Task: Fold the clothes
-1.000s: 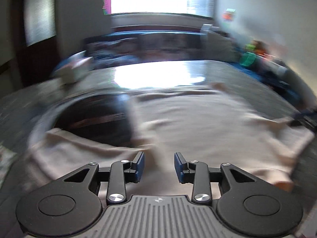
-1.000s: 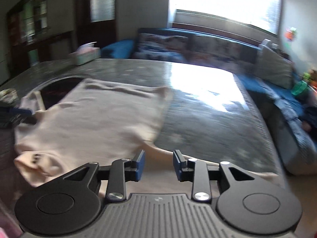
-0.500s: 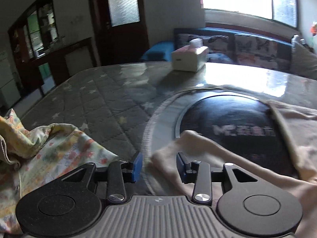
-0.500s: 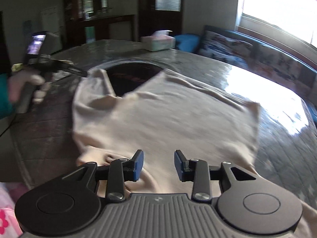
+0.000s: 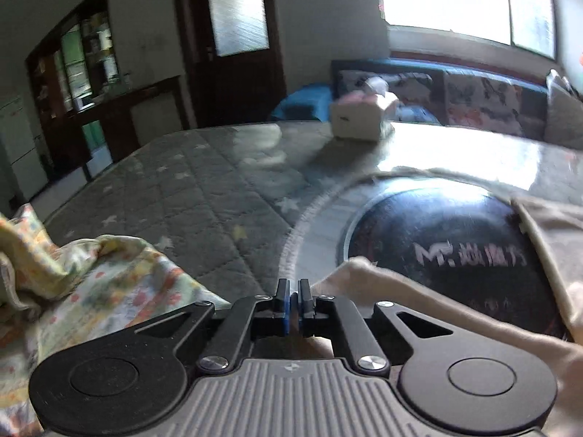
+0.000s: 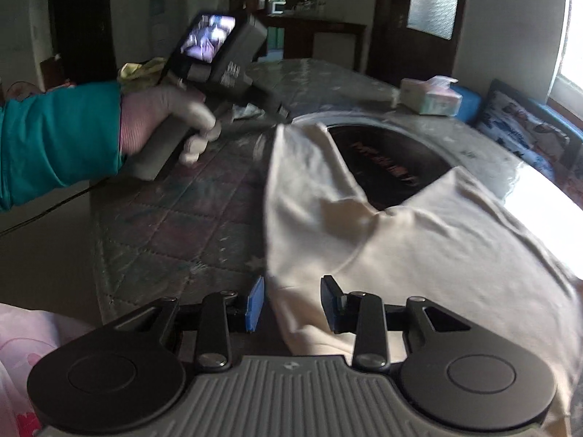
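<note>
Left wrist view: the left tongs (image 5: 294, 293) are pressed together, with the edge of the cream shirt (image 5: 419, 298) running under them; whether cloth is pinched between the pads cannot be told here. At 9 o'clock from them lies a flowered cloth (image 5: 91, 284) on the quilted tabletop (image 5: 189, 196). A dark round plate (image 5: 448, 247) with pale lettering sits at 2 o'clock, partly covered by the shirt, and a tissue box (image 5: 360, 116) stands at 12 o'clock.

The right wrist view shows what the other cannot: the gloved left hand (image 6: 164, 116) holding its tool at 10 o'clock, tips at the sleeve end of the shirt (image 6: 400, 240). The right tongs (image 6: 291, 300) are spread, with a fold of the shirt lying between the pads. The shirt's sleeve runs up toward 12 o'clock and its body spreads toward 3 o'clock. A pink cloth (image 6: 22, 346) shows at 8 o'clock.
</note>
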The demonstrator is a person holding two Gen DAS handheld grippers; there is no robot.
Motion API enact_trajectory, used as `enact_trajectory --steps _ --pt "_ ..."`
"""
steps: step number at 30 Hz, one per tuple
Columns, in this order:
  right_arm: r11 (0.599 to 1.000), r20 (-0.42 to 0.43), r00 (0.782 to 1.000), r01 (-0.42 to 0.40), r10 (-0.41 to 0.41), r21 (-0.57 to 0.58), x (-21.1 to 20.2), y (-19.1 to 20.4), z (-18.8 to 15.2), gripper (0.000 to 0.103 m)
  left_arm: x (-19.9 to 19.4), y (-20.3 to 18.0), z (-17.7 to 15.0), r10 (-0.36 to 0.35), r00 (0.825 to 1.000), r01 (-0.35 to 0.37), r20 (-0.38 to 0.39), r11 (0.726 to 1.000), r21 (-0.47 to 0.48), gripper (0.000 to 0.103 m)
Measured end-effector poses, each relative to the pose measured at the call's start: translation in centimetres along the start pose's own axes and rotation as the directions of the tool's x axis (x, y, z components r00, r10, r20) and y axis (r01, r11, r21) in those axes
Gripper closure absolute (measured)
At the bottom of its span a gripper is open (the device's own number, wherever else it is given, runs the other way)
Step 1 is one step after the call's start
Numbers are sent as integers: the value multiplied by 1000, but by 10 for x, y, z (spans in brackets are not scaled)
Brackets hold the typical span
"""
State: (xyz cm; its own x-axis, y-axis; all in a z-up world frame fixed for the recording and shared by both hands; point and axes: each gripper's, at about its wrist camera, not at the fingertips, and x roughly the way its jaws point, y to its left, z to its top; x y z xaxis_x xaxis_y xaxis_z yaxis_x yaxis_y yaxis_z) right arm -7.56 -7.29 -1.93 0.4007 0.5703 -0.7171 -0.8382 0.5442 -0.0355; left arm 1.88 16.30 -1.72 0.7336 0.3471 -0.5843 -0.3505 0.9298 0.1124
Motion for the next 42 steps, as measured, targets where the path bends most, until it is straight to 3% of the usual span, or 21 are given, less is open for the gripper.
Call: enact_trajectory --steps 3,6,9,17,19,22,24,26,28,31,33,36,39,42 --pt "999 -21 999 -46 46 16 9 4 -3 69 -9 8 1 16 1000 -15 15 1000 -28 99" --pt "999 -22 999 -44 44 4 12 10 -8 66 -11 10 -2 40 999 -40 7 999 -19 99" --pt "997 -2 998 -62 62 36 1 5 -7 68 -8 11 -6 46 998 -47 -36 999 -20 98" --pt "982 23 996 79 -84 174 -42 -44 -25 67 -26 4 0 28 999 -29 -40 999 -32 91" --pt "970 1 993 116 -119 212 -47 -56 -34 67 -38 -6 4 -41 999 40 -25 998 -38 91" --pt "956 -27 988 153 -151 251 -51 -68 -47 67 -55 -35 9 -222 975 221 -18 975 -19 93" --pt "949 -40 986 167 -162 268 -52 -72 -54 67 -63 -57 13 -353 935 352 -23 936 -16 93" --pt "947 -46 986 166 -160 276 -53 -72 -59 67 -64 -79 15 -465 884 465 -42 885 -20 94" --pt "947 -50 987 162 -154 277 -52 -69 -62 67 -61 -100 14 -524 849 524 -66 851 -5 94" --pt "949 -51 988 157 -149 273 -51 -65 -65 67 -53 -126 12 -574 814 577 -87 817 11 94" --pt "949 -53 988 154 -146 273 -50 -63 -67 67 -45 -137 8 -577 810 581 -111 814 11 94" --pt "951 -57 988 153 -143 269 -52 -63 -68 67 -33 -141 0 -539 830 548 -144 836 28 94" --pt "956 -66 988 149 -136 254 -55 -61 -70 67 -26 -134 -6 -530 833 541 -156 841 33 93" --pt "960 -65 989 148 -136 238 -59 -60 -69 67 -30 -132 -1 -549 821 560 -160 828 30 93"
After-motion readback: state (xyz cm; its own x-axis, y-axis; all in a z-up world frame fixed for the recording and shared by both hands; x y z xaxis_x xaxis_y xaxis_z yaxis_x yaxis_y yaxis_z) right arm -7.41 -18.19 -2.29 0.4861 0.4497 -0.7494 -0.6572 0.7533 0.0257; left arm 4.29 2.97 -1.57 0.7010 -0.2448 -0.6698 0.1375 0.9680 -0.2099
